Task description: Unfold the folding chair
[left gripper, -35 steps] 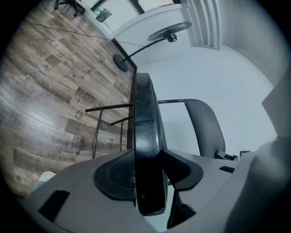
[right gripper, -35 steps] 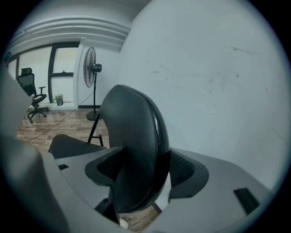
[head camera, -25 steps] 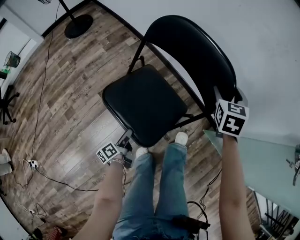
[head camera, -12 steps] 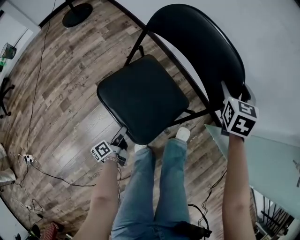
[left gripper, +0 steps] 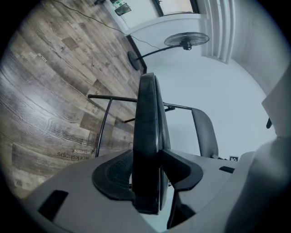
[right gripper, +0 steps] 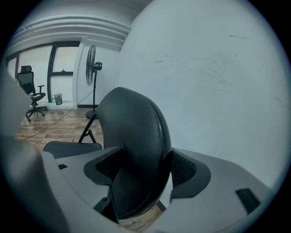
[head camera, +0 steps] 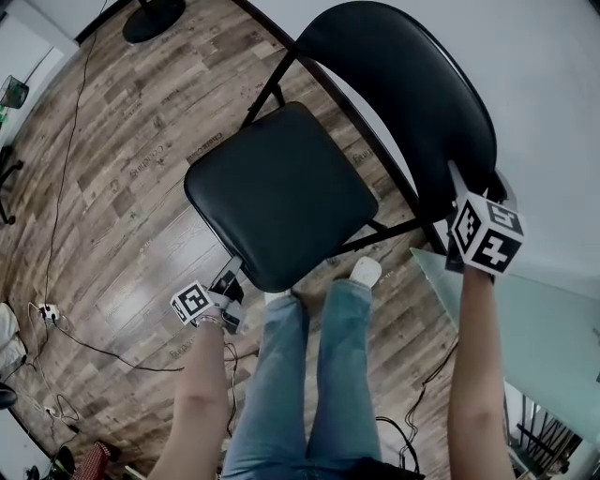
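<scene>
Standing at the front of the folding chair, the person shows as two legs in jeans with a pale shoe just under the seat's front edge. Both bare forearms reach forward, one on each side of the legs.

The left gripper is low, at the near left corner of the seat. In the left gripper view its jaws are clamped on the padded seat edge, one pad pressed against each face. The seat runs away from the camera edge-on.

The right gripper is higher, at the right side of the backrest, with its marker cube facing the head camera. In the right gripper view its jaws are closed on the rounded rim of the backrest. Both pads touch the black padding.

The chair stands on the wooden floor with its seat out in front of the backrest, not flat against it. Its thin black frame shows on the far side of the seat.

A glass tabletop lies near the person's right arm. Loose cables trail across the floor on the left.

Farther off, a white wall runs close behind the backrest. A standing fan is beyond the chair, with its round base on the floor. An office chair sits by the far windows.
</scene>
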### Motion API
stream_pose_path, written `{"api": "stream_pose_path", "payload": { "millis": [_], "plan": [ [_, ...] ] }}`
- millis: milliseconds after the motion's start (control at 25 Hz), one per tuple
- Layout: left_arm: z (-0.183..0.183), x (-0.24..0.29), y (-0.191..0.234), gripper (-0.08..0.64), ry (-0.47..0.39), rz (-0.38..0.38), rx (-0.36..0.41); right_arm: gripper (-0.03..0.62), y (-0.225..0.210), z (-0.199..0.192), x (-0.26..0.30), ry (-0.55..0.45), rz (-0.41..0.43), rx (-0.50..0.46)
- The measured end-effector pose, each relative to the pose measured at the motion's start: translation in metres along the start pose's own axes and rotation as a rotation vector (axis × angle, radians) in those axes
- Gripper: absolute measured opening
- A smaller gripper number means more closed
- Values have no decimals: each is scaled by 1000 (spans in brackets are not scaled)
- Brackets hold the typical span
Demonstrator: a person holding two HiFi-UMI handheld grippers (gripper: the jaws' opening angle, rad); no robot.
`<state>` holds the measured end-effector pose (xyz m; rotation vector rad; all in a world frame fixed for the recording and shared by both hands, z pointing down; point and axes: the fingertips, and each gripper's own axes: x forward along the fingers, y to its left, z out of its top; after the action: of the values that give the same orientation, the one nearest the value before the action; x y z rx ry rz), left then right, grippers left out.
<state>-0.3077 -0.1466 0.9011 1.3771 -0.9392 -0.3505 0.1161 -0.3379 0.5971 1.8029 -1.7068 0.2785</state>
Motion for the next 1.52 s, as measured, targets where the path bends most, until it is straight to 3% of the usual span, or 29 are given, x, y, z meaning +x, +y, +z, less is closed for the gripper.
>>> {"api": "stream_pose_path", "payload": {
  "millis": [80, 200, 400, 520, 720, 920, 1040, 1240, 1520],
  "plan": [
    [0, 1, 3, 181, -16, -17, -12, 322, 1, -6, 7, 12, 10, 8],
    [0, -6, 22, 169, -10, 82, 37, 324, 3, -12, 10, -1, 19, 2],
    [-6, -13, 36, 131, 59, 180, 104, 324, 19, -12, -4, -26, 9, -27],
    [-15, -16, 44, 92, 130, 263, 183, 325, 27, -17, -10, -23, -1, -33],
    [-15, -17, 42, 73, 206, 337, 304, 324, 28, -19, -8, 14, -10, -5],
    [-3, -23, 20, 54, 195, 429, 428, 333, 31, -16, -16, 38, -13, -31],
    [-3, -27, -1, 134, 220, 443, 466, 345, 36, -10, -27, 66, -10, -75],
    [1, -42, -43, 157, 235, 441, 482, 345, 39, 9, -56, 81, -5, -102],
    [0, -55, -108, 211, 270, 393, 548, 344, 51, 23, -110, 119, 58, -53]
  ]
}}
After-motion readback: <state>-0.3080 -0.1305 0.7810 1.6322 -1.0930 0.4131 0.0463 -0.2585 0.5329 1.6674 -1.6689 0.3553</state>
